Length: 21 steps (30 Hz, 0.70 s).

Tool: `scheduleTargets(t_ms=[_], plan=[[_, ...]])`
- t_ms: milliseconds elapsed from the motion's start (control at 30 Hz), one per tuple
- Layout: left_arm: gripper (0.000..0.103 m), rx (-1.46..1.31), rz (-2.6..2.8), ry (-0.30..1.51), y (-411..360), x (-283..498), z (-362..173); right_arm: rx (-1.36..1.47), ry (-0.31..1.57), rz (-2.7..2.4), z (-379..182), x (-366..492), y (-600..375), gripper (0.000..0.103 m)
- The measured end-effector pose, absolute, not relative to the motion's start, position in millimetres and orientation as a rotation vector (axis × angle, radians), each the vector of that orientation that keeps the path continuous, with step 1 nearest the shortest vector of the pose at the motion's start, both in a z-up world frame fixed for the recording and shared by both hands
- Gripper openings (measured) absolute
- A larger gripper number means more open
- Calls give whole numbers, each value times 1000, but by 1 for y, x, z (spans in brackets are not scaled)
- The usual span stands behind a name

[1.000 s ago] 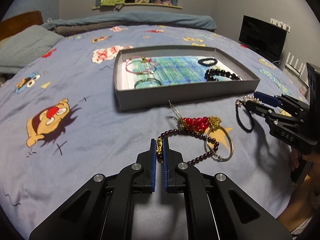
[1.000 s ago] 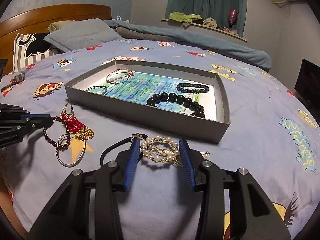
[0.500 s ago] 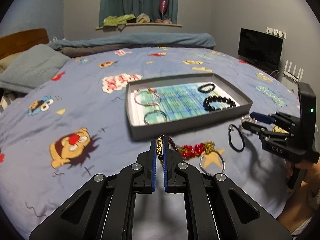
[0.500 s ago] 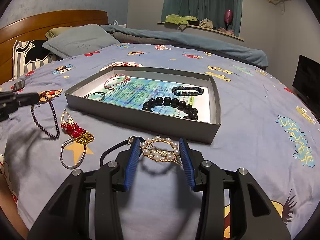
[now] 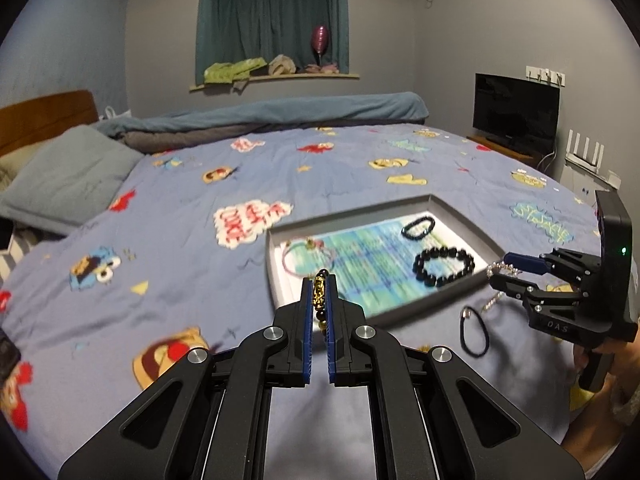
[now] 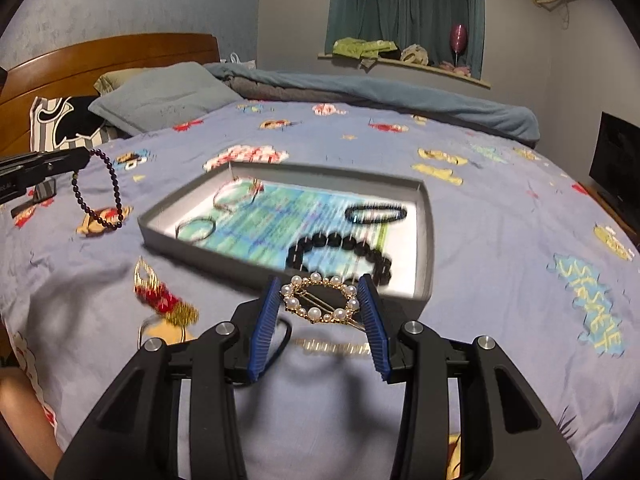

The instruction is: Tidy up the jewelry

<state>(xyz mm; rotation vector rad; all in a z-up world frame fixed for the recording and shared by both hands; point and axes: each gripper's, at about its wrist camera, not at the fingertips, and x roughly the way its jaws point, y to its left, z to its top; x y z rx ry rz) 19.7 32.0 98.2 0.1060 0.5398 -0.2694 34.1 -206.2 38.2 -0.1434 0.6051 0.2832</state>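
While our left view looks over the bed, our left gripper (image 5: pixel 319 304) is pinched nearly closed on the gold charm of a bead bracelet (image 5: pixel 319 295); the beads hang below the pads, mostly hidden here. Past it sits the grey tray (image 5: pixel 276 276) on the blue bedsheet (image 5: pixel 168 240), with a pink bracelet (image 5: pixel 306 256) and two black bead bracelets (image 5: pixel 443 264) already inside. A black hair tie (image 5: pixel 474 332) lies on the sheet just beside the tray.

From the right view, our right gripper (image 6: pixel 320 300) is partly open, pads pressing both sides of a pearl hair clip (image 6: pixel 320 298), clear of the sheet. At far left the dark bead loop dangles free from the other gripper's tip. A red-and-gold earring (image 6: pixel 160 300) and a gold bar clip (image 6: pixel 332 347) are loose near the tray's front wall.

Step, as we read it: both pieces lifted, carry to tray. Next needs clearing the front wall, then lowering onto bare tray floor away from the other bracelets before releasing.
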Motion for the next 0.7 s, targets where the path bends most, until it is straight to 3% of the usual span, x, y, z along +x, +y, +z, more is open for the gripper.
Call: scheduleTargets(t_ms=[700], plan=[[7,113,-400,619,-10,132,99,-128,654,268,53,131,-200,41]])
